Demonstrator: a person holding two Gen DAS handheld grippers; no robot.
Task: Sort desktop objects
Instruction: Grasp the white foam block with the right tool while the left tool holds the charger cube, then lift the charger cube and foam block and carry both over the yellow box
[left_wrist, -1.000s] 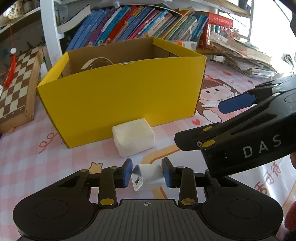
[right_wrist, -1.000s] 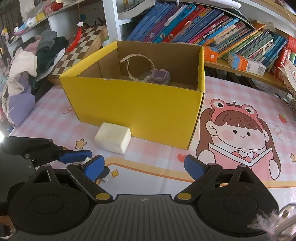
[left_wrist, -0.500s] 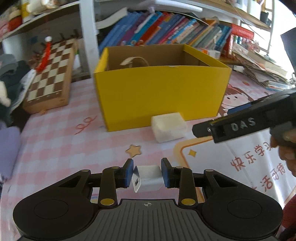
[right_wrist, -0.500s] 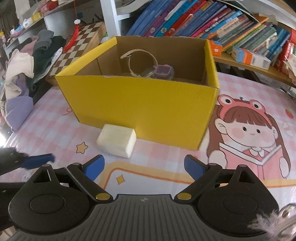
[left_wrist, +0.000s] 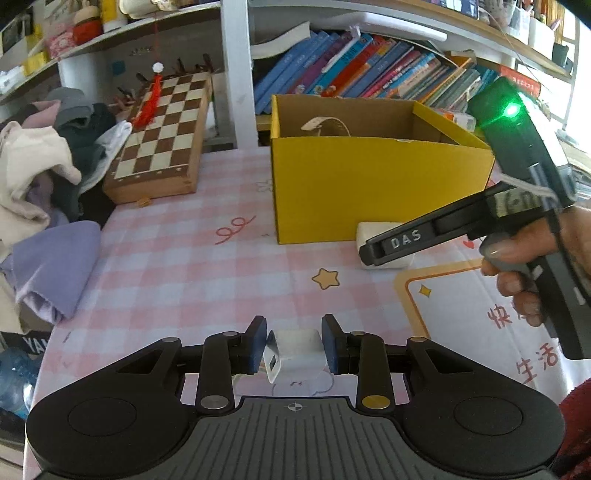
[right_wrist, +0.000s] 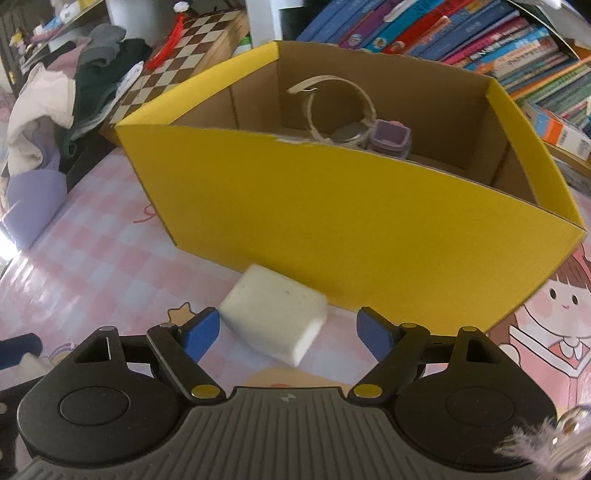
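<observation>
1. Pink checked tablecloth w/ bookshelf behind; yellow cardboard box sits mid-table, its floor mostly hidden by the front wall, only a watch & a purple item peek out.
2. Left gripper pinches a white USB charger cube between both pads.
3. Right gripper jaws spread wide, a white foam block between them, blurred, lying just beside the box front.
4. Open cloth left of the box; chessboard & clothes pile line the far-left edge.
</observation>
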